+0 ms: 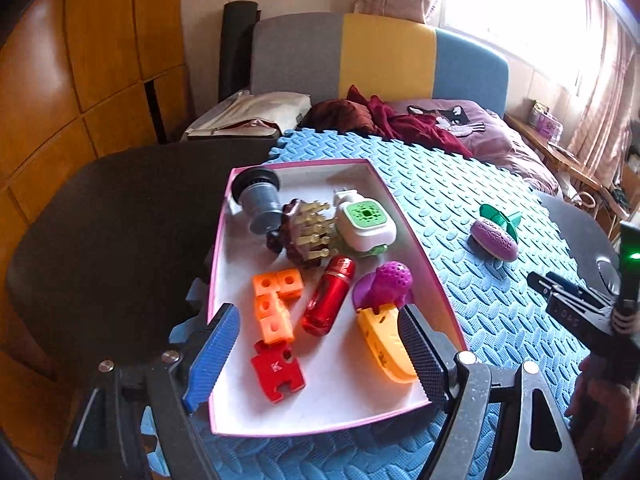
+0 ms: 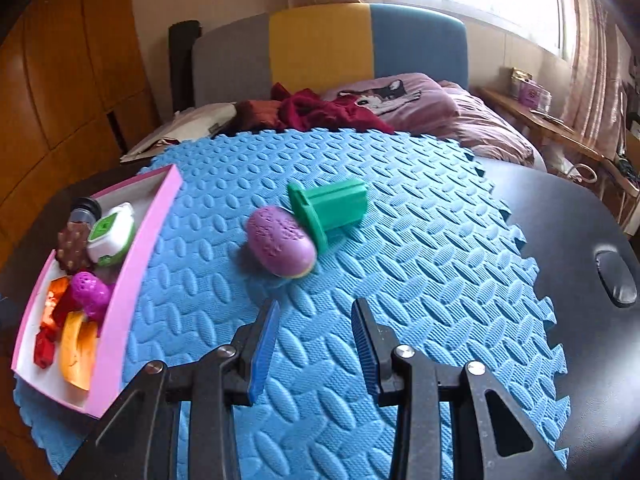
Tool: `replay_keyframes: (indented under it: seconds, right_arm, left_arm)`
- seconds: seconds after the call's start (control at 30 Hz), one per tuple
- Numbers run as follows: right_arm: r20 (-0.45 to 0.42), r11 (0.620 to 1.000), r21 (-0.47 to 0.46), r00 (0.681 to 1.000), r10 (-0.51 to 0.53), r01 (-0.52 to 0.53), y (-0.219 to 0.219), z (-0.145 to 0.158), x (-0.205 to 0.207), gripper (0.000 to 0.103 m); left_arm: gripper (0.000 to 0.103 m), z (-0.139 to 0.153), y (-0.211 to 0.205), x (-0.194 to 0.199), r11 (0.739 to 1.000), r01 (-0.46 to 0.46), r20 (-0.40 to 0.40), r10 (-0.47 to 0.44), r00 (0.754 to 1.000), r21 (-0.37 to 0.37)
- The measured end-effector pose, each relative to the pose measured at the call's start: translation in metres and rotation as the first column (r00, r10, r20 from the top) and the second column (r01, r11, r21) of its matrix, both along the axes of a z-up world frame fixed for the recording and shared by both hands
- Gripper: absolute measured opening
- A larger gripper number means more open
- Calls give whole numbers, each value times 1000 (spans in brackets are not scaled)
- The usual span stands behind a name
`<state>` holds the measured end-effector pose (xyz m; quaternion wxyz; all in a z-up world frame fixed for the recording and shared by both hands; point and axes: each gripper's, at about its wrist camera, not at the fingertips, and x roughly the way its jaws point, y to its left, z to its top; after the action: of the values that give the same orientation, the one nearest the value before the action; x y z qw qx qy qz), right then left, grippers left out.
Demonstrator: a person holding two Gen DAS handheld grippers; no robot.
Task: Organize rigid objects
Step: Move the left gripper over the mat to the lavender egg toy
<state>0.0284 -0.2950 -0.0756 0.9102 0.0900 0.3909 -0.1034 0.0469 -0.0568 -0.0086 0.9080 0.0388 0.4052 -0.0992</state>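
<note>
A pink-rimmed white tray (image 1: 416, 236) (image 2: 136, 248) on the blue foam mat holds several toys: a red K block (image 1: 276, 374), orange cubes (image 1: 272, 304), a red cylinder (image 1: 328, 296), a yellow piece (image 1: 384, 344), a magenta piece (image 1: 388, 284), a white-green device (image 1: 366, 222) and a grey cap (image 1: 258, 196). My left gripper (image 1: 320, 344) is open and empty above the tray's near end. A purple oval toy (image 2: 280, 242) (image 1: 494, 238) and a green flanged piece (image 2: 330, 208) (image 1: 500, 216) lie on the mat. My right gripper (image 2: 316, 320) is open and empty, just short of the purple toy.
The blue foam mat (image 2: 400, 280) covers a dark round table (image 2: 592, 360) with a black mouse-like object (image 2: 614, 278) at right. A bed with pillows and a red cloth (image 2: 320, 112) lies behind. Wooden cabinets (image 1: 60, 100) stand at left.
</note>
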Motion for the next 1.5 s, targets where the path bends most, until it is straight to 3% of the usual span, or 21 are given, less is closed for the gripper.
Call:
replay_keyframes:
  seconds: [0.17,0.57,1.5]
  right_arm:
    - [-14,997,45,998,-54,55,-21,-9,-5,37]
    - [-4,997,75,999,-36,36,-21,-11,-4,43]
    - [17,993,120,1000,-22,20,-24,-10,-6,49]
  left_arm:
    - [82,3,-17,5,999,33,10,-33,999,11]
    - [82,5,-60,15,991,136,-4,-136,991,-2]
    - [80,-17,-137,57,971,241,-107,-240,965,-4]
